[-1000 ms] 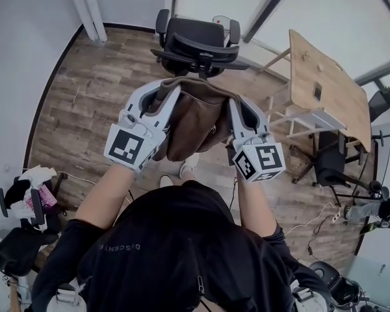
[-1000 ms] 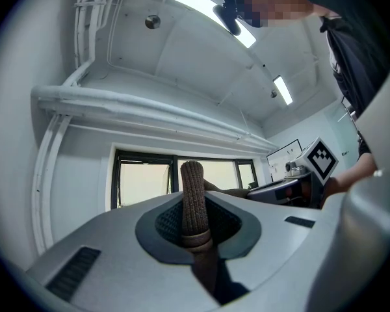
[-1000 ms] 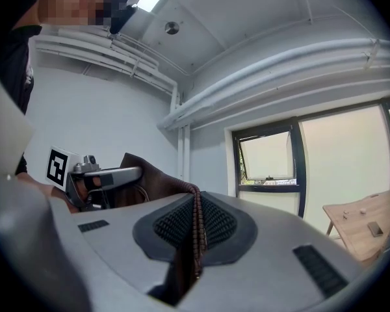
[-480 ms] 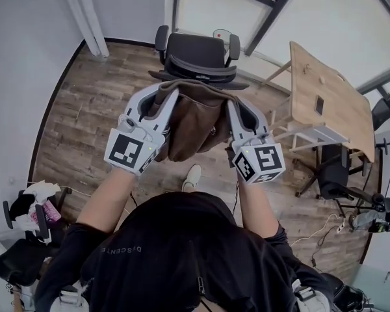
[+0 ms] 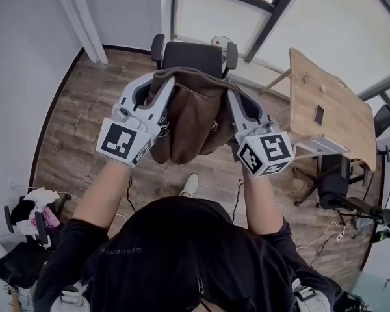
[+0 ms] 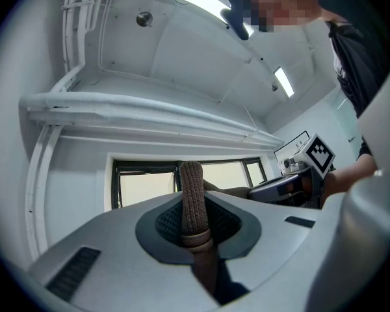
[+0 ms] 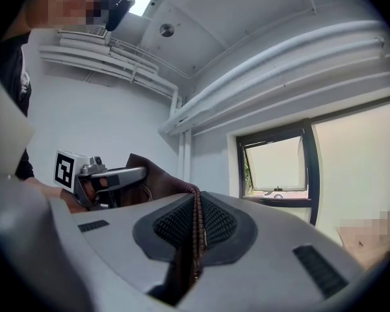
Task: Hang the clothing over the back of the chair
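Note:
A brown garment hangs between my two grippers, held up in front of me in the head view. My left gripper is shut on the garment's ribbed edge, which stands up between the pads. My right gripper is shut on the other edge, a thin ribbed seam pinched in the jaws. The black office chair stands just beyond the garment, its backrest toward the window wall. In each gripper view the other gripper shows off to the side, with cloth running to it.
A wooden table stands at the right with another black chair beside it. A heap of clothes and bags lies at the lower left. White walls and a window frame close off the far side behind the chair.
Both grippers have moved up and forward with the garment, closer over the chair. The chair now sits partly hidden behind the cloth.

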Tool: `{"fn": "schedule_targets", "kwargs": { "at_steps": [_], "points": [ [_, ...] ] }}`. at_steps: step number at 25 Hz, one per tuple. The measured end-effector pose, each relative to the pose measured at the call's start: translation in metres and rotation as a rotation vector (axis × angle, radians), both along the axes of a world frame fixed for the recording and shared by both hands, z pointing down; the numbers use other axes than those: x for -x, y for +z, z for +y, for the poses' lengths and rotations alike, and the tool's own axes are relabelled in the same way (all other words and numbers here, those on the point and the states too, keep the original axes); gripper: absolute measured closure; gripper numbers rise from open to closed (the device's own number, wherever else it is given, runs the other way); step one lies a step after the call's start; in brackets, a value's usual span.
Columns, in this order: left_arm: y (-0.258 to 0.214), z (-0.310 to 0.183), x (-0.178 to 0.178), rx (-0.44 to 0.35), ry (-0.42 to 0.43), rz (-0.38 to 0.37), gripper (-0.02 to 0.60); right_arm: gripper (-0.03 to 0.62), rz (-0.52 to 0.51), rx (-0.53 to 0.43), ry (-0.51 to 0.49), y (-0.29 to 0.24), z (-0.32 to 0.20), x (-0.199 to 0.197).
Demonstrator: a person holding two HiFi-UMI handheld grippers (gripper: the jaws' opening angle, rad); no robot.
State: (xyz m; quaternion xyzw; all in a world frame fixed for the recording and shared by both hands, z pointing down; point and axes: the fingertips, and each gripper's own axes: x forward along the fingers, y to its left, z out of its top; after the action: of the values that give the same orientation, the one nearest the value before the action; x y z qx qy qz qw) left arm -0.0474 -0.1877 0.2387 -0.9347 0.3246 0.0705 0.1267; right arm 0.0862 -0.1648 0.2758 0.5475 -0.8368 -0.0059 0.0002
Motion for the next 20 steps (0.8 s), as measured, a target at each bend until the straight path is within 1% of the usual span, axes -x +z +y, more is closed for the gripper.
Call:
{"fn": "schedule_targets", "kwargs": {
  "at_steps": [6,15,20],
  "points": [
    [-0.020,-0.030,-0.029,-0.010,-0.014,0.004,0.532,0.556,0.006,-0.019,-0.031,-0.021,-0.031,-0.028],
    [-0.042,-0.066,-0.058,-0.033,-0.054,0.008,0.532,0.556,0.003,-0.053,-0.071,-0.042,-0.073,-0.058],
    [-0.058,-0.086,-0.073,-0.062,-0.070,0.014,0.533,0.556,0.006,-0.086,-0.085,-0.057,-0.094,-0.072]
  ]
}}
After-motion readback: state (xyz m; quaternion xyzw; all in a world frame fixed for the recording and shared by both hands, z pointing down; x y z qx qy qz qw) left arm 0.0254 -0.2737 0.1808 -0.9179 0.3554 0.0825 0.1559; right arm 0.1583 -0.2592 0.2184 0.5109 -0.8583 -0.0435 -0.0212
